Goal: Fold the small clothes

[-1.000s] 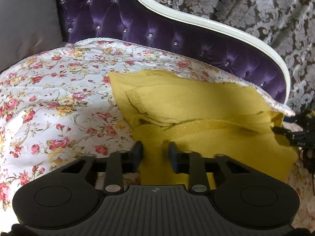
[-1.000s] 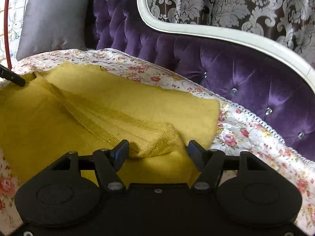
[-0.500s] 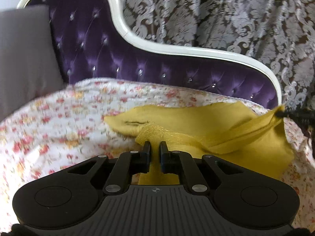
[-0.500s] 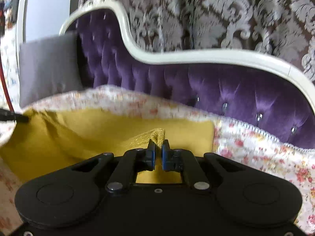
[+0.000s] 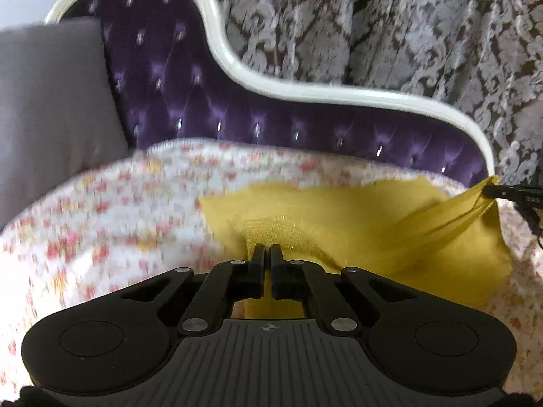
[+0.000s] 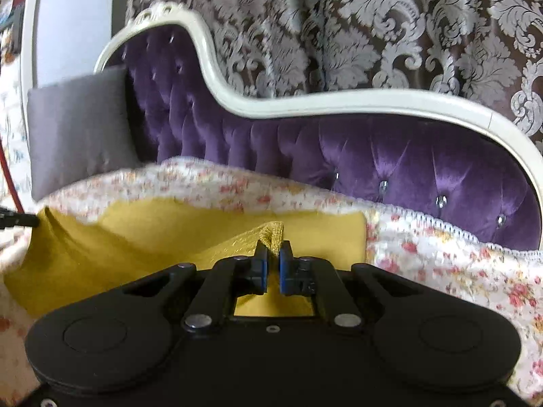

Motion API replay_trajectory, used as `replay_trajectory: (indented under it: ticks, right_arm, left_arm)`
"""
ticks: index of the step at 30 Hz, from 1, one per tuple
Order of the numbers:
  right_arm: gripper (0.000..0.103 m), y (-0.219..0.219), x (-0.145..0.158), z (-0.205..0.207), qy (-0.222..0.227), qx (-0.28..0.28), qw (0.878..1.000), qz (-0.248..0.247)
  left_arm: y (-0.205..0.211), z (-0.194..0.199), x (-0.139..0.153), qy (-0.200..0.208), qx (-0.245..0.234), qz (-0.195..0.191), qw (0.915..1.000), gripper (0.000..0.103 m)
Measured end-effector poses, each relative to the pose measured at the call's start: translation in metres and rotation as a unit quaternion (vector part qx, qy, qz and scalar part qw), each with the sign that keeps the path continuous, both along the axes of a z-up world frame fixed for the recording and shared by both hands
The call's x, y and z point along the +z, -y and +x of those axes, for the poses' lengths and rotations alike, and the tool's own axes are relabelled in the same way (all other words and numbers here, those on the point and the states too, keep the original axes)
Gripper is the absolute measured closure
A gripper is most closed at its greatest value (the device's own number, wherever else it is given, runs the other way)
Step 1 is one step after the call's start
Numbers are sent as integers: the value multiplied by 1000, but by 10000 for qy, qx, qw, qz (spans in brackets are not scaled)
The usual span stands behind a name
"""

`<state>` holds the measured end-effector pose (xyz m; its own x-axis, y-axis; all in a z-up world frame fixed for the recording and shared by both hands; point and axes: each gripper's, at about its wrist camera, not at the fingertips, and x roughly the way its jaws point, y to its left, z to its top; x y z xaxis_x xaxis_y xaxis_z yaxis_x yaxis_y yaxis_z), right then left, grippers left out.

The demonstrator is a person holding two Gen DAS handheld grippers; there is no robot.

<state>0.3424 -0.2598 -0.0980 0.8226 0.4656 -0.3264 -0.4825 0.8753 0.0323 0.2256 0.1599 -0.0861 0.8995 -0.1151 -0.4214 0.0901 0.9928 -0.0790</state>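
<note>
A mustard-yellow garment [image 5: 390, 234] lies on a floral bedspread [image 5: 101, 224], its near edge lifted and stretched between both grippers. My left gripper [image 5: 267, 249] is shut on the glittery ribbed hem [image 5: 271, 234] at the garment's left corner. In the right wrist view the same yellow garment [image 6: 142, 237] sags to the left, and my right gripper [image 6: 273, 247] is shut on a bunched bit of its hem [image 6: 272, 234]. The right gripper's tip [image 5: 509, 192] shows at the far right of the left wrist view, pinching a raised corner. The left gripper's tip [image 6: 20, 220] shows at the left edge of the right wrist view.
A purple tufted headboard [image 5: 271, 115] with a white curved frame [image 6: 339, 101] stands behind the bed. A grey pillow [image 5: 51, 108] leans at the left. Patterned grey-brown curtains [image 6: 373, 27] hang behind. A red cord [image 6: 8, 176] runs down the far left.
Both grippers went from open around the hem to shut on it, then rose, lifting the garment's near edge off the bedspread. The views tilted up toward the headboard.
</note>
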Motion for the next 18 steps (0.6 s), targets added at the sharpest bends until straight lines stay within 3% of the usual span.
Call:
replay_trajectory:
  ticks: [4,7,9,13,14,17,18]
  right_arm:
    - [91,1,20,32,172,-151,9996,164]
    - [91,-6,24,69,48,-299,9994,141]
    - [91,-13,18,97,-114,-397,9991,111]
    - [91,-24,-4,116,-331,-421,9986,21]
    - [91,-26,-8,114,-344,-398,9986,21]
    - [91,-30,-19,102,-369,-312,9988,-21]
    - [91,-31,-20,97,-370,-285,9989,-43]
  left_arm:
    - [-4,24,28,377,-21,21,9993,101]
    - [-7,53,40,584,141,133,9981,101]
    - [-11,75,40,513,229,75,9984,101]
    - [-17,94,26,-25,-6,-242,9997,99]
    - [-17,92,21,-129,-40,-220,9997,94]
    - [-17,83,2,-550,-235,-178,9981,60]
    - [-17,79,-4,-664,-297,-213,9971,56]
